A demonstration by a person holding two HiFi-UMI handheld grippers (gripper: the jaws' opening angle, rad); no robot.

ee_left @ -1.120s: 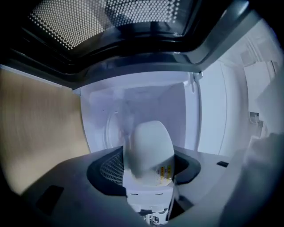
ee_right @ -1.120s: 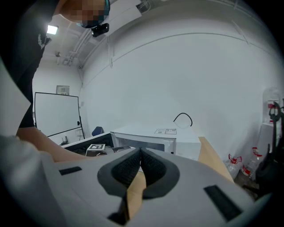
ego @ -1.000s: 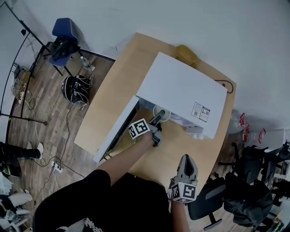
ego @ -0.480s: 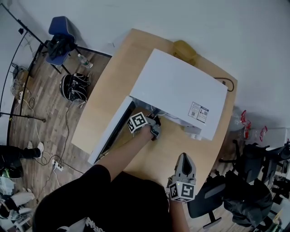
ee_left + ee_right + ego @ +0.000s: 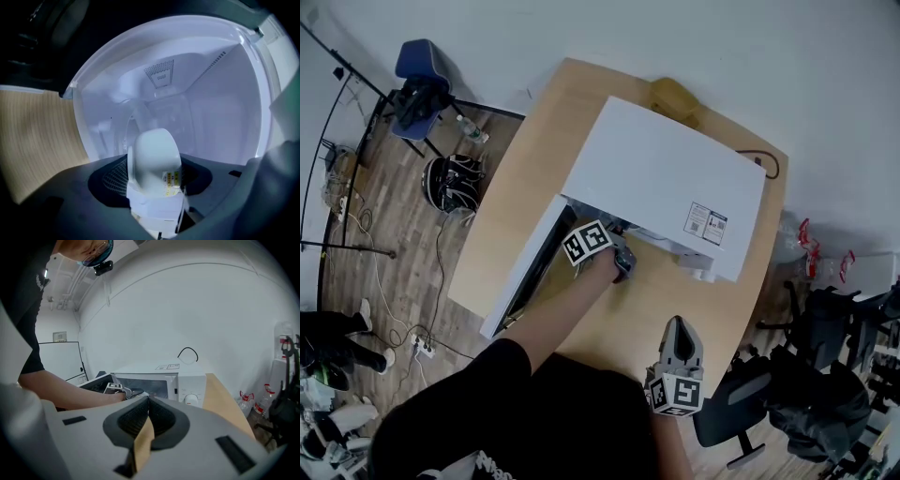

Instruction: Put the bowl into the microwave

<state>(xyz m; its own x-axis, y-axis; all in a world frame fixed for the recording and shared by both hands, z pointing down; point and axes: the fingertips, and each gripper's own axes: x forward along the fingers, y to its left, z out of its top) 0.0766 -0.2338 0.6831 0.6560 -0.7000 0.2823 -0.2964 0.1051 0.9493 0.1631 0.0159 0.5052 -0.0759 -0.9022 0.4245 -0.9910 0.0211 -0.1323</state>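
The white microwave stands on the wooden table with its door swung open to the left. My left gripper reaches into the cavity, its tips hidden under the microwave's top. In the left gripper view the white bowl stands on edge between the jaws, and the left gripper is shut on it inside the lit cavity, above the glass turntable. My right gripper hangs over the table's near edge, shut and empty; its jaws meet in the right gripper view.
A yellow object lies behind the microwave, and a black cable loops at its right. A black office chair stands at the table's near right. A blue chair and a dark bag are on the floor to the left.
My left gripper has pushed deeper into the microwave with the bowl. The bowl showed at the cavity mouth in the head view before and is now hidden there. The right gripper has barely moved.
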